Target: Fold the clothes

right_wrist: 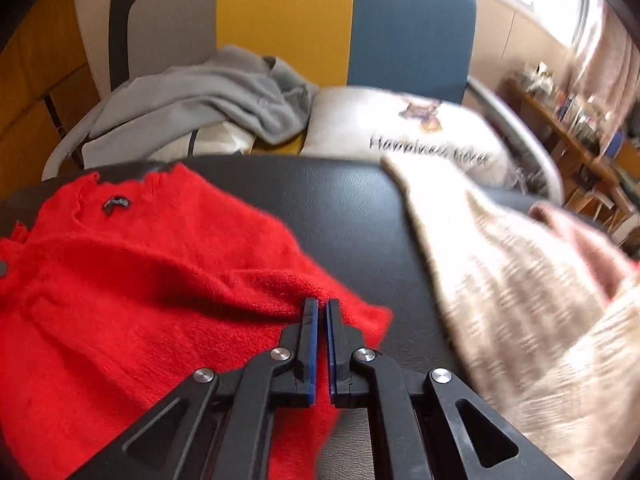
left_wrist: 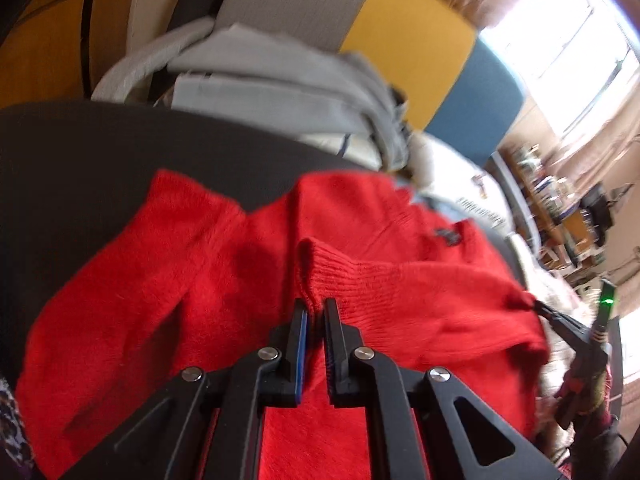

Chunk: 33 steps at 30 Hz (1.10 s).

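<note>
A fuzzy red sweater (left_wrist: pixel 192 280) lies spread on the black padded table (left_wrist: pixel 80 152). My left gripper (left_wrist: pixel 316 306) is shut on a ribbed cuff of the sweater, which stands up in a fold between the pads. At the far right of the left wrist view, my right gripper (left_wrist: pixel 538 305) pinches the sweater's right edge. In the right wrist view the red sweater (right_wrist: pixel 132 280) fills the left half, and my right gripper (right_wrist: pixel 322 306) is shut on a bunched edge of it over the black table (right_wrist: pixel 352 220).
A beige knit garment (right_wrist: pixel 520 300) lies on the table's right side. Behind the table are a heap of grey clothes (right_wrist: pixel 208 96), a white printed pillow (right_wrist: pixel 400 128) and yellow and blue chair backs (right_wrist: pixel 408 20). Cluttered shelves (right_wrist: pixel 568 120) line the right wall.
</note>
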Each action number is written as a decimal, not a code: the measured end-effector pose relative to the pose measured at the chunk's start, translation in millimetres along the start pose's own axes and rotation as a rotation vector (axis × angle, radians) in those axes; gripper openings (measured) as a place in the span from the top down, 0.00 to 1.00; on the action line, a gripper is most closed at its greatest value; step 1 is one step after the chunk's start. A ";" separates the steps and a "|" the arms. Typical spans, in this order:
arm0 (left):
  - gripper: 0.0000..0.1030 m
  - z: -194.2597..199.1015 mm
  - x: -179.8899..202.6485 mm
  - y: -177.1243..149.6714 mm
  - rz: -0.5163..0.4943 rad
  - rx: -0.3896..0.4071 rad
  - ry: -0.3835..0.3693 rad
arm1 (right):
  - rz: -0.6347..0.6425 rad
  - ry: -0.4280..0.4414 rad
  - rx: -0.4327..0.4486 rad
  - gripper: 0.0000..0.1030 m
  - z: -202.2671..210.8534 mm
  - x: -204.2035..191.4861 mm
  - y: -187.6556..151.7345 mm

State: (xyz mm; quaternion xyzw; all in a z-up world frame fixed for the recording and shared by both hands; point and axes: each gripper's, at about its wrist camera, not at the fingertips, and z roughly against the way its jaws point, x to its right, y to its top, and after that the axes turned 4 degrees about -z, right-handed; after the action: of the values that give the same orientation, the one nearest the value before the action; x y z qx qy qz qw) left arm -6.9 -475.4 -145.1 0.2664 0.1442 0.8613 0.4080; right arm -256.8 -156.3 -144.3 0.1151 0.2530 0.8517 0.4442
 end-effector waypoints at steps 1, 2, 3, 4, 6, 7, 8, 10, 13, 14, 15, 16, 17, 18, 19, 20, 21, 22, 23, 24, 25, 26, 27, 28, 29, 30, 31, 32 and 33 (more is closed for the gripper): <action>0.94 -6.6 -1.1 -0.5 0.006 -0.015 0.017 | -0.010 0.018 -0.011 0.95 -3.4 0.5 -1.0; 0.94 -8.3 -3.1 0.2 0.018 -0.020 0.019 | -0.022 0.029 -0.014 0.90 -5.0 1.7 -1.4; 0.94 -6.9 -4.7 1.3 0.026 -0.017 0.024 | -0.035 0.040 -0.017 0.88 -6.2 3.2 -1.7; 0.94 -5.2 -6.3 2.4 0.032 -0.014 0.029 | -0.054 0.054 -0.006 0.86 -2.8 6.2 -1.9; 0.94 0.5 -9.2 5.7 0.035 -0.007 0.050 | -0.080 0.071 0.034 0.86 9.0 10.7 -2.9; 0.94 2.5 -10.8 6.6 0.034 -0.009 0.068 | -0.078 0.078 0.062 0.86 18.9 10.9 -4.5; 0.95 4.7 -11.7 7.0 0.028 -0.009 0.092 | -0.075 0.087 0.090 0.86 29.0 10.8 -6.1; 0.95 7.4 -15.3 6.8 0.023 -0.014 0.128 | -0.031 0.155 0.107 0.86 46.5 1.4 -11.4; 0.95 8.7 -22.7 3.4 0.055 -0.023 0.153 | 0.080 0.206 0.076 0.86 53.4 -24.6 -22.9; 0.95 9.6 -22.7 2.5 0.067 -0.020 0.153 | 0.114 0.203 0.061 0.86 52.5 -32.8 -27.1; 0.97 10.9 -19.3 1.2 0.075 -0.016 0.110 | 0.132 0.199 0.042 0.86 48.3 -39.0 -31.0; 0.97 10.2 -14.6 0.5 0.071 -0.016 0.085 | 0.149 0.195 0.024 0.86 44.1 -45.0 -34.8; 0.97 10.5 -9.1 -0.3 0.057 -0.018 0.083 | 0.152 0.194 0.014 0.86 41.0 -48.9 -38.1; 0.96 9.5 -2.7 -1.0 0.041 -0.017 0.107 | 0.145 0.199 0.008 0.86 38.9 -50.3 -39.5; 0.95 6.7 -2.5 -1.3 0.047 -0.023 0.117 | 0.136 0.208 0.005 0.86 38.5 -51.2 -40.2; 0.94 3.7 -3.4 -1.5 0.055 -0.030 0.125 | 0.126 0.218 0.002 0.86 37.8 -51.1 -40.8; 0.92 0.6 -4.2 -1.7 0.064 -0.038 0.132 | 0.116 0.225 -0.004 0.86 35.9 -51.9 -40.7; 0.89 -2.4 -5.0 -1.9 0.072 -0.045 0.140 | 0.113 0.225 -0.011 0.86 31.0 -52.2 -39.7; 0.88 -5.2 -7.4 -3.2 0.079 -0.051 0.141 | 0.109 0.225 -0.019 0.84 25.9 -52.4 -38.7; 0.88 -8.0 -10.0 -4.6 0.085 -0.057 0.142 | 0.101 0.221 -0.031 0.83 17.8 -50.9 -36.7; 0.88 -10.8 -12.6 -6.1 0.091 -0.063 0.142 | 0.092 0.218 -0.043 0.82 10.0 -49.4 -34.9; 0.89 -10.1 -13.5 -6.8 0.092 -0.055 0.123 | 0.079 0.223 -0.052 0.82 5.9 -48.3 -35.3; 0.92 -9.5 -13.5 -6.8 0.088 -0.052 0.104 | 0.071 0.227 -0.051 0.82 5.7 -47.4 -36.1; 0.96 -8.9 -12.6 -6.7 0.076 -0.048 0.089 | 0.066 0.229 -0.054 0.81 6.8 -47.0 -36.0; 0.98 -5.2 -11.1 -8.0 0.060 -0.041 0.076 | 0.062 0.231 -0.057 0.81 7.8 -46.6 -35.8; 1.00 -1.1 -9.5 -9.4 0.042 -0.032 0.064 | 0.058 0.233 -0.060 0.81 8.8 -46.2 -35.8; 1.00 4.0 -9.2 -10.9 0.035 -0.024 0.056 | 0.061 0.240 -0.066 0.81 10.3 -45.9 -36.4; 1.00 9.2 -9.0 -12.3 0.029 -0.016 0.048 | 0.059 0.260 -0.072 0.80 13.6 -45.4 -38.5; 1.00 15.0 -12.1 -13.8 0.024 -0.007 0.064 | 0.057 0.281 -0.077 0.79 17.0 -44.8 -40.6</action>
State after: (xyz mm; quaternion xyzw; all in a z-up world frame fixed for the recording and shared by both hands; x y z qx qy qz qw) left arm 16.8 -475.7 -143.4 0.2391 0.1510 0.8745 0.3940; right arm -195.3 -167.8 -150.4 -0.0154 0.2763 0.8808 0.3842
